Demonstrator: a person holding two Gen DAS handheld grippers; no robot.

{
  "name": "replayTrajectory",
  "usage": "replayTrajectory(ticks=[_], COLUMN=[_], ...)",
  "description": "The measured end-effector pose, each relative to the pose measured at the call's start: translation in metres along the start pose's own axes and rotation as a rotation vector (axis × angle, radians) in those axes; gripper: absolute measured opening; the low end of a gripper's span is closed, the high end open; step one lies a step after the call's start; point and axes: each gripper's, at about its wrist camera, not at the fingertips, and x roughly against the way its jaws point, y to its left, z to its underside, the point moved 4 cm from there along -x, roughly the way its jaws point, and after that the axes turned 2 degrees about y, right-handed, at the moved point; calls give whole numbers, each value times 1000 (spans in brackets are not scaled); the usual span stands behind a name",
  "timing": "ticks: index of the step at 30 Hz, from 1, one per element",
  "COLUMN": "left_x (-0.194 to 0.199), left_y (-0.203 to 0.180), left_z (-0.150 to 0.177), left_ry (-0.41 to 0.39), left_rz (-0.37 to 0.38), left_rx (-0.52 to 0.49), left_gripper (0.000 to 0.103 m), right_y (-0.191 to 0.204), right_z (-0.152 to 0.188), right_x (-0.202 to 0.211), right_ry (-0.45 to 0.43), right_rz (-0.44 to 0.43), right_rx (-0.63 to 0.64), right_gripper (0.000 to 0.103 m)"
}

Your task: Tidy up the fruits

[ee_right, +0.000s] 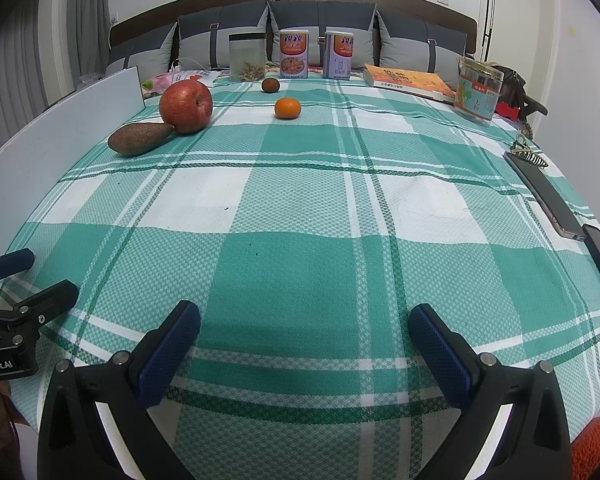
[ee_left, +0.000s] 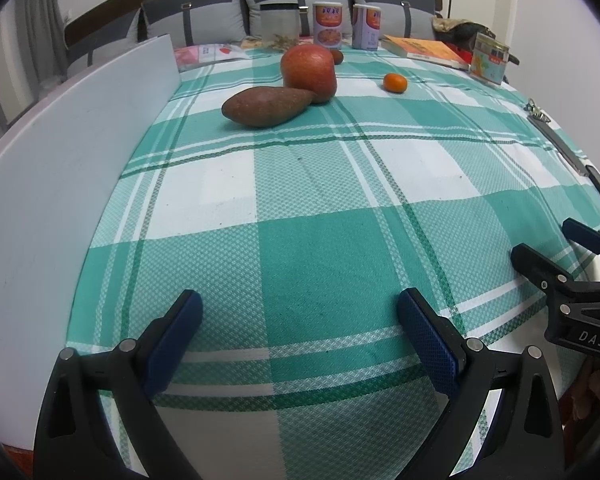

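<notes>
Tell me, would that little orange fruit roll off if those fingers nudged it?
Probably. The small orange fruit looks nearly round and sits alone on the flat checked cloth, touching nothing, so a sideways push would likely send it rolling. Its skin looks smooth, so it might slip. Both grippers are open and far from it.
</notes>
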Motion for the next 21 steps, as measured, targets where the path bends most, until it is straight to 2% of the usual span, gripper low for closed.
replayTrajectory(ticks=[21], left_x=[0], left_y=[0], left_z=[0], left_ry=[1], left_rz=[2], left_rx=[-5], left_gripper=[99], right_y=[0], right_z=[0], right_x=[0], right_ry=[0], right_rz=[0], right_rx=[0], right_gripper=[103])
